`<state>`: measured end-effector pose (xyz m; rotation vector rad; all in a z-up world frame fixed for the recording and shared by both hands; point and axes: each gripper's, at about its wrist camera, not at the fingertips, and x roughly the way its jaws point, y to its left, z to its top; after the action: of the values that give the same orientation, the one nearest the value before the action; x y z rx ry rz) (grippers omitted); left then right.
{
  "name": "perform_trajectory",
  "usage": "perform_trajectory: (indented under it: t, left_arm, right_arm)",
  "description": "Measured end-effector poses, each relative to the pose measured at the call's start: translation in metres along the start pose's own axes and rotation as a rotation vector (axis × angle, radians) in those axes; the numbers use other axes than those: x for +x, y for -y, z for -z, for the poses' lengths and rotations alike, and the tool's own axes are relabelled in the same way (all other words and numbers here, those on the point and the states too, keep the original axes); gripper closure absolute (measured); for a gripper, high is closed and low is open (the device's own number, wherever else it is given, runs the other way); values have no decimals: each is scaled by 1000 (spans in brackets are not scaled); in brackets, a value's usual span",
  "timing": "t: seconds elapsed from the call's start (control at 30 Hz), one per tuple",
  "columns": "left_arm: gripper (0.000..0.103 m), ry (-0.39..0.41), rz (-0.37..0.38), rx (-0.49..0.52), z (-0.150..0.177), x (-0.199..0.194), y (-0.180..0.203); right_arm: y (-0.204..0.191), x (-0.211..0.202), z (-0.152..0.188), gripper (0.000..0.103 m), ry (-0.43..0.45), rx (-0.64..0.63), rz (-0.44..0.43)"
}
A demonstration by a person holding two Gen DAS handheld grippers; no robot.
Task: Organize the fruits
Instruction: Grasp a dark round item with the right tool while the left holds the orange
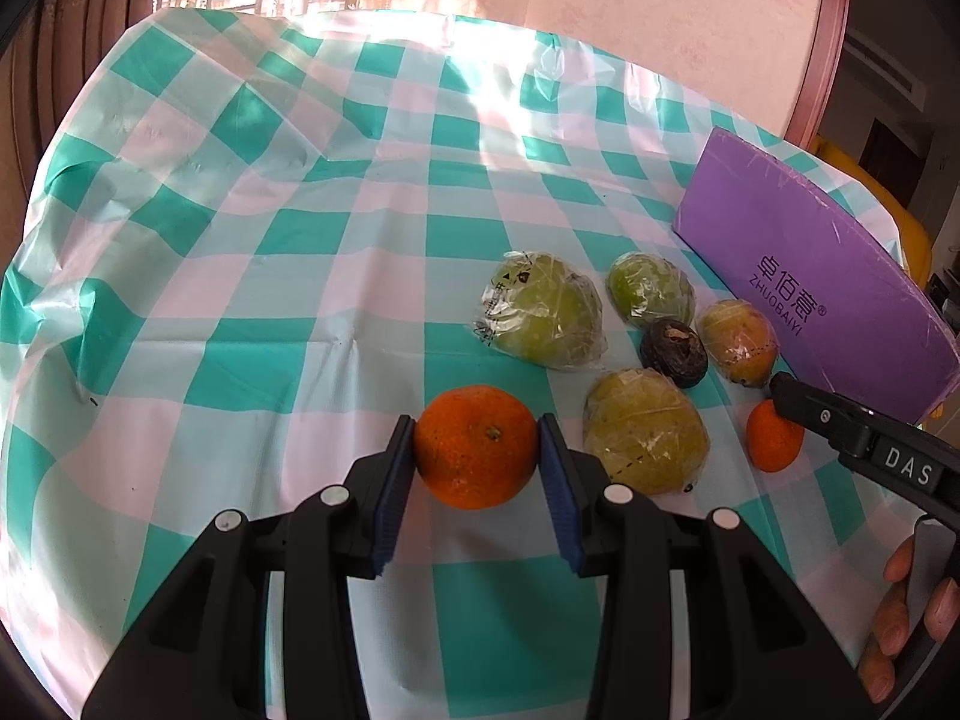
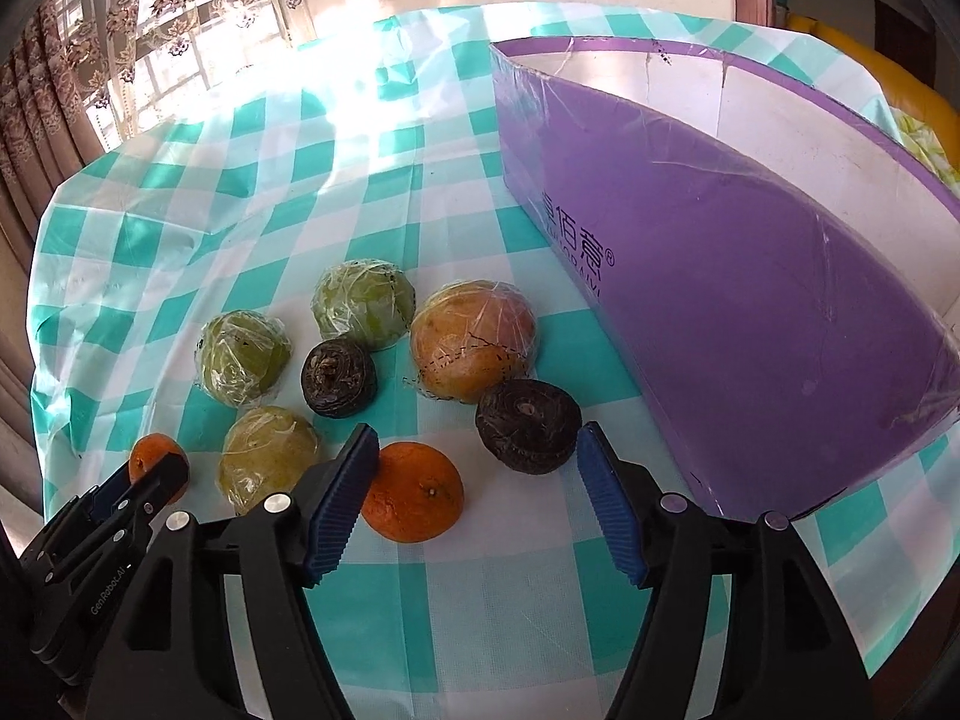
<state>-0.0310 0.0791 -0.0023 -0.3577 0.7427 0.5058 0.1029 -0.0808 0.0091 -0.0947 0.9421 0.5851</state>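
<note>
My left claw is clenched on one orange just above the cloth while my right claw gapes empty over the other orange, so next I should carry mine to the purple box.

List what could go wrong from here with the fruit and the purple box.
1. The left gripper pinches the orange only at its round sides, so it may slip out when lifted.
2. The right gripper is open, with the second orange against one pad and the dark fruit near the other; closing may nudge one away or grab both.
3. The purple box stands close on that side, so a swing could knock its wall.
</note>
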Motion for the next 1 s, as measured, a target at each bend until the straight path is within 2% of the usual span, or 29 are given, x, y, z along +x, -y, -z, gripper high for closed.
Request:
perform_trajectory:
  t: [0.1, 0.2, 0.37, 0.43, 0.47, 0.6, 0.73, 0.83, 0.93, 1.0]
  left_arm:
    - [62, 1, 3, -3, 0, 1, 1]
    - [62, 3, 4, -3, 0, 1, 0]
    - [62, 4, 6, -4, 0, 1, 1]
    - [62, 4, 6, -5, 0, 1, 0]
    - [62, 4, 6, -5, 0, 1, 0]
    - [62, 5, 7, -6, 0, 1, 0]
    - [62, 5, 7, -5, 0, 1, 0]
    - [62, 7, 6, -3, 0, 1, 1]
    - [62, 7, 8, -7, 1, 0, 1]
    - [62, 8, 7, -6, 1, 0, 0]
  right_arm:
    - [3, 3, -10, 37, -21, 23, 24]
    - [12, 14, -13, 37, -91, 103, -53]
    - [2, 11, -2, 46, -113, 47, -138]
    - [-8, 12, 9, 53, -150, 14, -221]
    - [-14, 11, 15, 52, -149, -9, -259]
    - [-15, 1, 28, 53, -101, -36, -261]
    - [-9, -8, 28, 53, -76, -72, -211]
    - [-7, 2, 24, 53, -89, -62, -246]
    - [-22, 2, 23, 62, -100, -110, -313]
    - [-35, 2, 23, 62, -90, -151, -322]
